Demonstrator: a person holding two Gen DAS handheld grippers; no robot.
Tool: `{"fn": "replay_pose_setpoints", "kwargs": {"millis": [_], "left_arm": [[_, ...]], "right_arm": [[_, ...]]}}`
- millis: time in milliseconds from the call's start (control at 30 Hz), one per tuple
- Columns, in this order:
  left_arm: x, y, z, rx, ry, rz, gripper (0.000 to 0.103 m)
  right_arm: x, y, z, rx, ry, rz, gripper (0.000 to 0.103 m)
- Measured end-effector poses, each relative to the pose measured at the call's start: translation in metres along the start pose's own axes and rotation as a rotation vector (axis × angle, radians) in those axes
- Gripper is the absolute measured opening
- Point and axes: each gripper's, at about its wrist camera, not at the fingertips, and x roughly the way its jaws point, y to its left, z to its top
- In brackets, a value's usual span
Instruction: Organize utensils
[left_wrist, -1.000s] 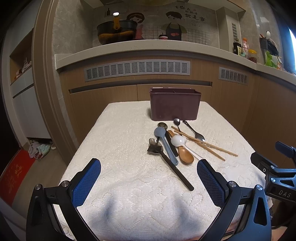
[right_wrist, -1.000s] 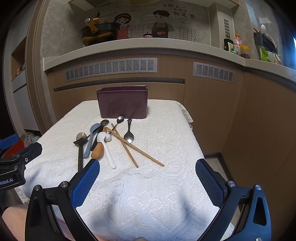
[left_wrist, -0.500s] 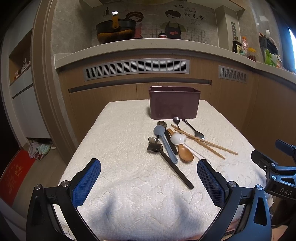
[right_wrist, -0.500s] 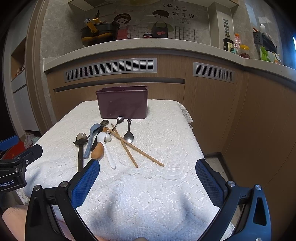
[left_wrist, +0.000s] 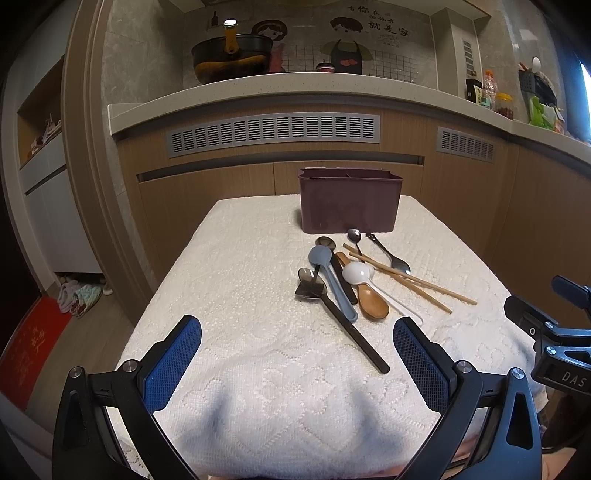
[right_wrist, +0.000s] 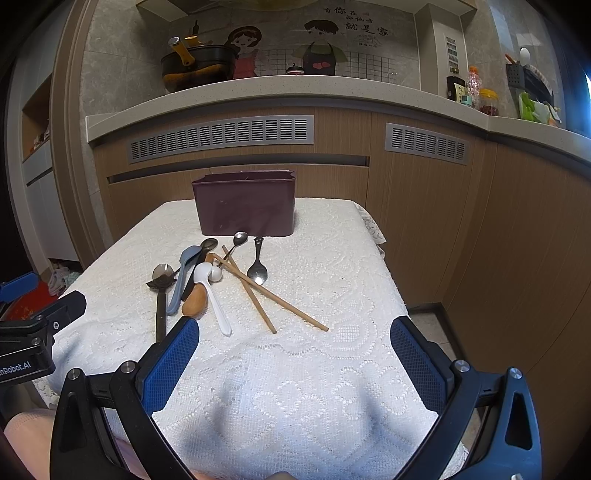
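A dark purple utensil holder (left_wrist: 349, 201) (right_wrist: 245, 206) stands at the far end of a white lace-covered table (left_wrist: 240, 295). In front of it lies a heap of utensils: a grey-blue spoon (left_wrist: 327, 273), a white spoon (left_wrist: 360, 275), a wooden spoon (left_wrist: 371, 301), a black-handled spoon (left_wrist: 343, 317), two small metal spoons (right_wrist: 257, 271) and a pair of wooden chopsticks (left_wrist: 406, 282) (right_wrist: 266, 291). My left gripper (left_wrist: 297, 349) is open and empty, short of the heap. My right gripper (right_wrist: 295, 350) is open and empty, near the chopstick tips.
A wooden cabinet front with grey vents (left_wrist: 273, 133) and a stone counter (left_wrist: 295, 83) rise behind the table. A dark pot (left_wrist: 231, 62) sits on the counter. The table's right edge (right_wrist: 391, 280) drops to the floor. Clothes lie on the floor at the left (left_wrist: 79, 295).
Both grippers have moved slightly forward toward the utensils. Both remain open. The utensils have not moved.
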Motion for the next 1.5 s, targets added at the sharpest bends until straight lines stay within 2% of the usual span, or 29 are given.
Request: {"fn": "replay_pose_setpoints", "kwargs": {"millis": [633,1000,1300,1500], "left_arm": [[0.0,0.0,0.0,0.002,0.005,-0.002,0.103],[0.022,0.004,0.01,0.033,0.051,-0.006,0.103],[0.064,0.012,0.039,0.025,0.098,-0.043,0.103],[0.092,0.045,0.066,-0.067,0.093,-0.045,0.103]], "right_arm": [[0.001,0.0,0.0,0.001,0.002,0.0,0.103],[0.012,-0.004,0.015,-0.026,-0.006,-0.013,0.103],[0.053,-0.002,0.04,-0.062,0.044,0.014,0.103],[0.106,0.007,0.054,-0.116,0.17,0.058,0.103]]}}
